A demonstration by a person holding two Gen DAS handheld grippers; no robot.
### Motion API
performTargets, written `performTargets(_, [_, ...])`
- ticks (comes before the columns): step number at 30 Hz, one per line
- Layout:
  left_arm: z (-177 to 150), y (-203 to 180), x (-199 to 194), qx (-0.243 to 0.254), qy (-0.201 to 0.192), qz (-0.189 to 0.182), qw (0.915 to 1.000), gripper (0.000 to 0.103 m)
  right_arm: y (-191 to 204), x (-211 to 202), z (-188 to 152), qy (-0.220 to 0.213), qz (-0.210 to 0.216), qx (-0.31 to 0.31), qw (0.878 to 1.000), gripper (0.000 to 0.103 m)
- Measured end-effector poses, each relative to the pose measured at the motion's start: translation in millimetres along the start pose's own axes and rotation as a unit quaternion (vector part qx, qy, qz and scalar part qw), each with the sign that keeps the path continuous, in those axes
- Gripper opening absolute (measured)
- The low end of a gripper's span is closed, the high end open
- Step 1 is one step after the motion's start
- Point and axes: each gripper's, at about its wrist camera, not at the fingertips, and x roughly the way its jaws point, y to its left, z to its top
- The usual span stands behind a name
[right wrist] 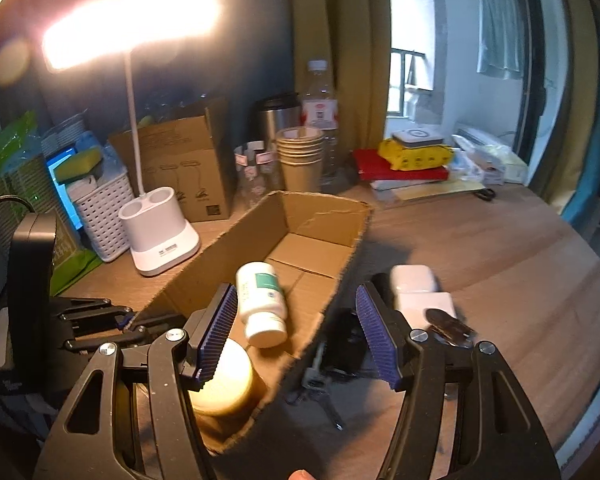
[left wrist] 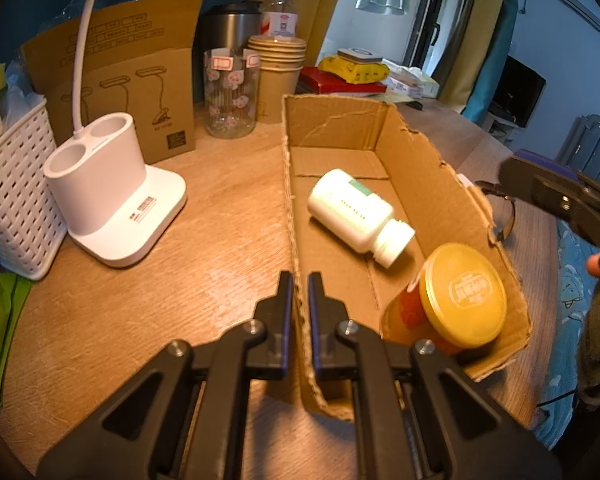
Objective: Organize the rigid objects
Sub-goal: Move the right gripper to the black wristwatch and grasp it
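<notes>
Cardboard box [left wrist: 412, 152] wall sits clamped between the left gripper [left wrist: 300, 292] fingers, white bottle [left wrist: 356, 212] and yellow-lidded jar [left wrist: 460, 292] inside, while the right gripper [right wrist: 296, 328], fingers apart, should probably reach beside the box for the white case [right wrist: 414, 278].

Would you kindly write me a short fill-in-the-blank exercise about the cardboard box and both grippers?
1. The left gripper is closed on the ____ of the cardboard box.
2. The white pill bottle lies on its ____ inside the box.
3. The jar in the box has a ____ lid.
4. The right gripper is ____ and holds nothing.

Missing words: wall; side; yellow; open
</notes>
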Motion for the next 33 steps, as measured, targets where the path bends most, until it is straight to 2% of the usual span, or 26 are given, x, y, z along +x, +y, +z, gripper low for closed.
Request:
performTargets(15, [-0.3,0.0,0.0,0.0,0.0,0.0,1.0,0.007,-32.6,-22.8,-11.1,-0.013,-0.046,0.037,0.998,0.065])
performTargets(19, [-0.6,0.4,-0.3,0.0,0.0,0.0,1.0,0.007,-40.9,-23.2,-13.4,-0.016,-0.072,0.04,0.997,0.065])
performTargets(23, [-0.5,0.3,0.0,0.0,0.0,0.0,1.0,0.007,-54.3,-14.4,-20.3,-0.006,-0.109,0.044,0.993,0.065])
performTargets(33, [-0.9,0.4,-0.3,0.0,0.0,0.0,1.0,0.007,-84.6,14.9,-44.5,0.032,-0.132,0.066,0.988,0.065])
